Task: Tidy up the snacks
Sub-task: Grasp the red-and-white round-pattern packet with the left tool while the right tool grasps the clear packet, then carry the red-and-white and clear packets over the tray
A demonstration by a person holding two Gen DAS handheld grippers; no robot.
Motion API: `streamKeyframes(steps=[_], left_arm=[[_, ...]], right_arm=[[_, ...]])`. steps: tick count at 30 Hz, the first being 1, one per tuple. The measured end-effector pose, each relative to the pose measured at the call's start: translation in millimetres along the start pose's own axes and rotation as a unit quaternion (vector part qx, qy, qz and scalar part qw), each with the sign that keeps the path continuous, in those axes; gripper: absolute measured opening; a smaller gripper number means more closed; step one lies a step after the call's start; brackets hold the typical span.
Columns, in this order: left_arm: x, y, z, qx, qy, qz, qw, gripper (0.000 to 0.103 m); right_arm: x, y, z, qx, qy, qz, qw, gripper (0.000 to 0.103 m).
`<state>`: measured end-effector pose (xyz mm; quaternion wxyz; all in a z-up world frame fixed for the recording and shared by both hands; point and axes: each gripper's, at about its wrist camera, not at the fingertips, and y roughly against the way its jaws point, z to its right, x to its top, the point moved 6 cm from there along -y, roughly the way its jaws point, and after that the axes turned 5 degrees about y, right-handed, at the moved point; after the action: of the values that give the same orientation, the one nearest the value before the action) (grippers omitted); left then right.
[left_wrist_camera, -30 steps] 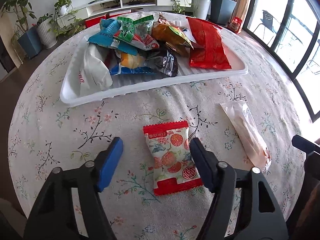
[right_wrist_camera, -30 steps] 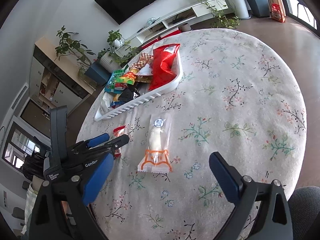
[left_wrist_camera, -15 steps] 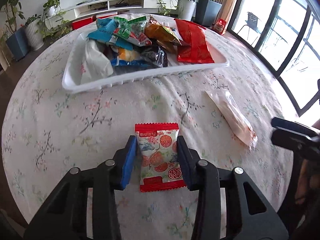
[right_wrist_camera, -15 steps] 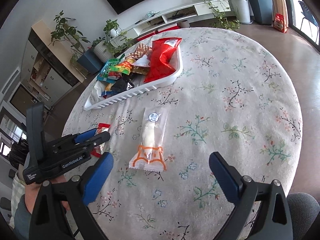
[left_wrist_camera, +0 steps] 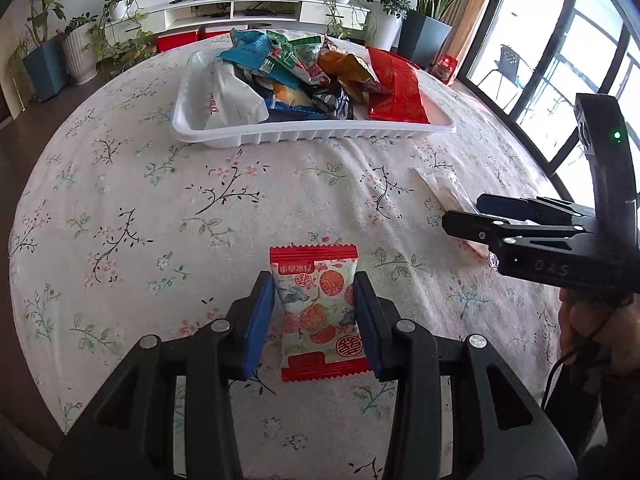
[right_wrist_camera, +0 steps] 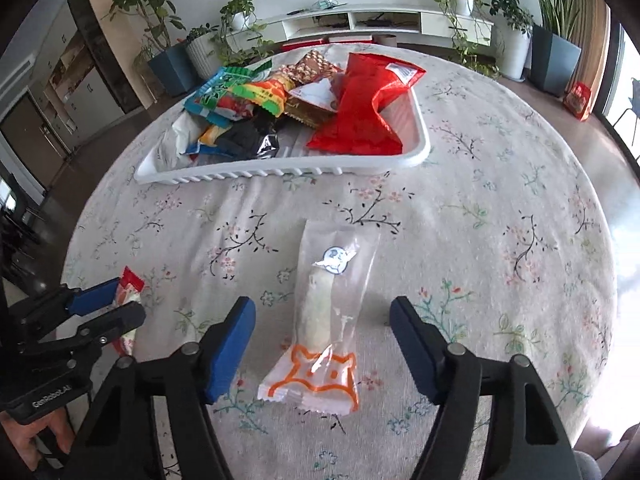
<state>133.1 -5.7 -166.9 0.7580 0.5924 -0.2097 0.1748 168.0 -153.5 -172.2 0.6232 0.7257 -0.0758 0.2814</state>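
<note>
The white tray [left_wrist_camera: 312, 135] at the far side of the bench [left_wrist_camera: 120, 200] holds most snacks. Two remain outside it: the left hand-held gripper [left_wrist_camera: 315, 312] clamps the red-edged packet [left_wrist_camera: 318, 316]; the right hand-held gripper [right_wrist_camera: 322, 344], wide, straddles the clear long packet [right_wrist_camera: 324, 320], ungrasped.

A red-edged, orange-fruit-printed snack packet [left_wrist_camera: 318, 312] lies on the white floral tablecloth [left_wrist_camera: 160, 216] between blue tool pads [left_wrist_camera: 258, 320].

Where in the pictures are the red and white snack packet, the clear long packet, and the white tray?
red and white snack packet [left_wrist_camera: 318, 312], left wrist view, middle of its printed front.
clear long packet [right_wrist_camera: 324, 312], right wrist view, middle, on the white stick inside.
white tray [right_wrist_camera: 256, 174], right wrist view, ribbed near wall.
</note>
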Motion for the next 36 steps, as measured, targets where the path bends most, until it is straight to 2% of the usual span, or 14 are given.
streamKeyframes(steps=[5, 8, 12, 15, 17, 23, 30, 36], left_arm=[[0, -3, 1, -0.001, 0.003, 0.000, 1.0000, 0.037], [1, -4, 2, -0.002, 0.003, 0.001, 1.0000, 0.037], [1, -4, 2, -0.004, 0.005, 0.001, 1.0000, 0.037], [2, -5, 2, -0.005, 0.005, 0.001, 1.0000, 0.037], [2, -5, 2, -0.006, 0.005, 0.001, 1.0000, 0.037], [3, -3, 1, -0.009, 0.008, 0.004, 0.9999, 0.037], [9, 6, -1, -0.022, 0.019, 0.018, 0.9994, 0.037], [28, 21, -1, -0.039, 0.028, 0.036, 0.9982, 0.037]], right_arm=[[-4, 0, -4, -0.041, 0.042, -0.008, 0.998, 0.058], [-4, 0, -5, -0.047, 0.049, -0.014, 0.998, 0.056], [-3, 2, -10, -0.045, 0.058, -0.021, 0.997, 0.046], [-3, 1, -12, -0.035, 0.055, -0.024, 0.998, 0.042], [-3, 2, -12, -0.030, 0.054, -0.027, 0.998, 0.035], [-4, 6, -3, -0.009, 0.034, -0.031, 0.999, 0.026], [-12, 20, 11, 0.041, -0.029, -0.013, 0.999, 0.025], [0, 36, 33, 0.069, -0.075, 0.015, 0.995, 0.025]])
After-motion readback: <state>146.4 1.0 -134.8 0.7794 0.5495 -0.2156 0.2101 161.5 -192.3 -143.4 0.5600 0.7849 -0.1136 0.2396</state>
